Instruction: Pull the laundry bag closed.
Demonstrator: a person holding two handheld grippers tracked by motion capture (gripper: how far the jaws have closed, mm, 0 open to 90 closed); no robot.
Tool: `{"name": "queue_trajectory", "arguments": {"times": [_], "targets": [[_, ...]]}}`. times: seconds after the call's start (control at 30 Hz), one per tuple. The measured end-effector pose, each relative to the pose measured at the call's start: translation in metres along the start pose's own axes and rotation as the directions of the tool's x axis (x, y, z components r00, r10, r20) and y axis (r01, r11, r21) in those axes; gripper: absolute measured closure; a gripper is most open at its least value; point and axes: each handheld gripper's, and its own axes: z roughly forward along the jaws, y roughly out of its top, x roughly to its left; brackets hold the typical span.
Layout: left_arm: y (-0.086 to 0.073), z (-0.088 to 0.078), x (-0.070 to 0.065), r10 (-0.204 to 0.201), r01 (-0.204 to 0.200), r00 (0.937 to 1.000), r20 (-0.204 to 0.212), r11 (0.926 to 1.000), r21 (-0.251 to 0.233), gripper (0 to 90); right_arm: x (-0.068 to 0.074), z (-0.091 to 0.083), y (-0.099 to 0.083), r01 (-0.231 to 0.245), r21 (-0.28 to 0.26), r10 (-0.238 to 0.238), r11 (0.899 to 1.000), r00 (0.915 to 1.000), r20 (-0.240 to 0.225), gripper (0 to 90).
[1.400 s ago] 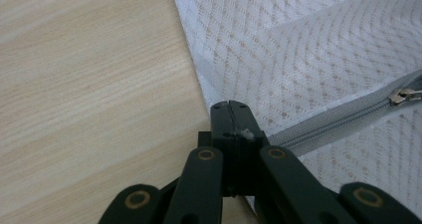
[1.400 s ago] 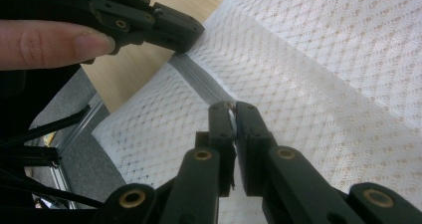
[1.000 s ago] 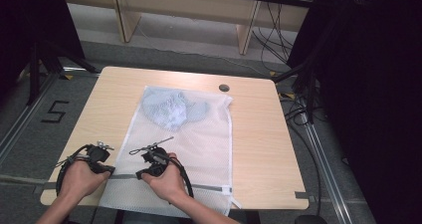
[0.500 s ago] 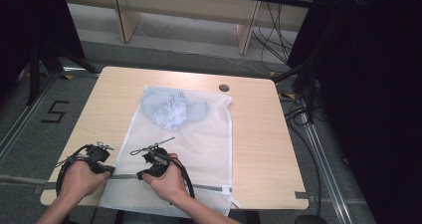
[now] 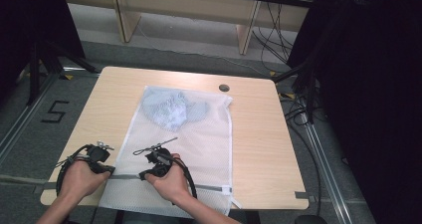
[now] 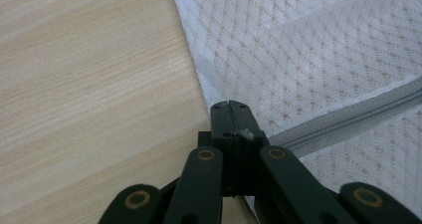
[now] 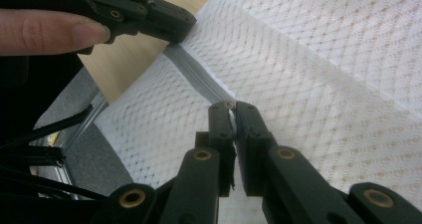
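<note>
No movement since the earlier frames: left gripper (image 6: 230,104) pinching zipper (image 6: 343,122) end at mesh laundry bag (image 5: 199,139) edge, right gripper (image 7: 230,106) pinching the slider farther along; bag flat on table (image 5: 259,149), zipping apparently not begun.

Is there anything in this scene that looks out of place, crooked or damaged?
Only small things. The white mesh laundry bag lies askew on the light wooden table, and its near edge hangs over the table's front. The crumpled pale blue garment is bunched at the bag's far end. I see no damage and no spill.
</note>
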Motion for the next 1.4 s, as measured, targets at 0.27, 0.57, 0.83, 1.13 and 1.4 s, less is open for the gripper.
{"name": "queue_trajectory", "arguments": {"times": [0.27, 0.57, 0.83, 1.13, 1.4], "targets": [[0.000, 0.000, 0.000, 0.000, 0.000, 1.0000, -0.002, 1.0000, 0.003, 90.0, -0.002, -0.004, -0.002, -0.005, 0.002, 0.005, 1.000, 1.0000, 0.003, 87.1], [0.000, 0.000, 0.000, 0.002, -0.002, 1.0000, -0.004, 1.0000, 0.005, 90.0, -0.004, -0.006, -0.004, -0.006, 0.007, 0.006, 1.000, 1.0000, -0.002, 87.1], [0.000, 0.000, -0.002, -0.009, 0.009, 1.0000, 0.000, 0.9999, -0.005, 90.0, -0.004, -0.010, -0.006, -0.008, -0.005, 0.008, 1.000, 1.0000, 0.001, 87.1], [0.000, 0.000, -0.002, -0.009, 0.009, 1.0000, 0.000, 1.0000, -0.004, 90.0, -0.008, -0.014, -0.009, -0.006, -0.002, 0.006, 1.000, 1.0000, 0.002, 87.1], [0.000, 0.000, -0.002, -0.008, 0.008, 1.0000, -0.001, 1.0000, -0.002, 90.0, -0.009, -0.017, -0.011, -0.016, 0.002, 0.016, 1.000, 0.9999, 0.007, 87.1]]}}
